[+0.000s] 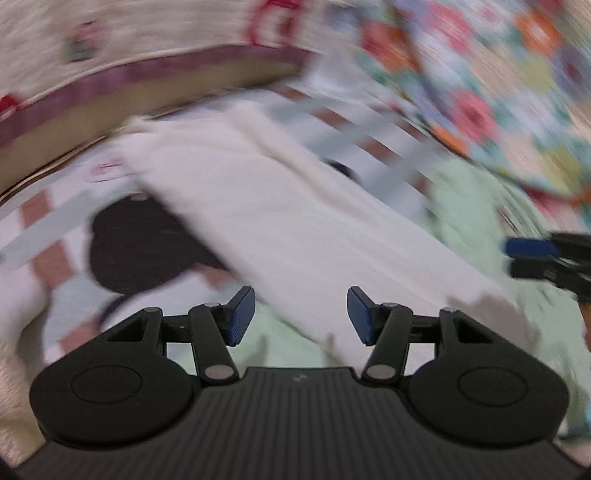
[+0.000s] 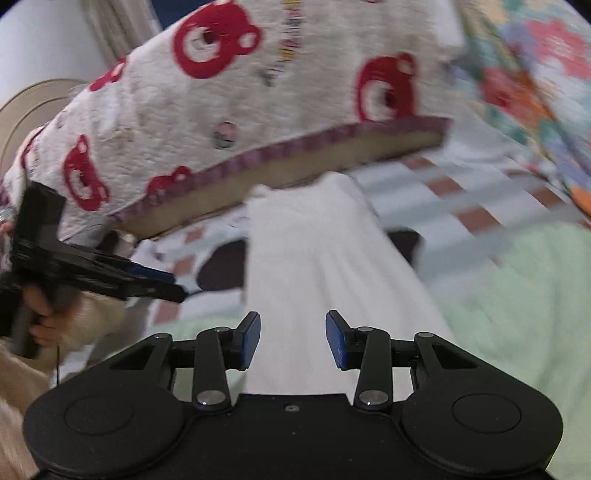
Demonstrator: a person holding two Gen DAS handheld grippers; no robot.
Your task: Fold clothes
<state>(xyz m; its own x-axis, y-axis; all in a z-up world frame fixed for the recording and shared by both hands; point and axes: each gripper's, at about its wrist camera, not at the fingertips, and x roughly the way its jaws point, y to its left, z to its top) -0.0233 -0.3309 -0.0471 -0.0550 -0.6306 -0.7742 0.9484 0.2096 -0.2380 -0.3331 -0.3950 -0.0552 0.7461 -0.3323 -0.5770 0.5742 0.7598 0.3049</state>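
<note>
1 white garment (image 2: 314, 258), folded long, on mint sheet (image 2: 517, 295). Left gripper (image 1: 301, 317) & right gripper (image 2: 291, 339) both released, nothing betw pads; sheet bare at right edge

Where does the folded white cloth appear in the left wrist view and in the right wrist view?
Left wrist: the white cloth runs diagonally from upper left to lower right, through the centre.
Right wrist: the white cloth lies in the centre, running from the middle down between the fingers.
Shared landmark: the bear-print blanket, with its purple edge, behind the cloth.

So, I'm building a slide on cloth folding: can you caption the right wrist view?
Open right hand-held gripper above a folded white cloth on a pale green sheet, left hand-held gripper alongside.
</note>
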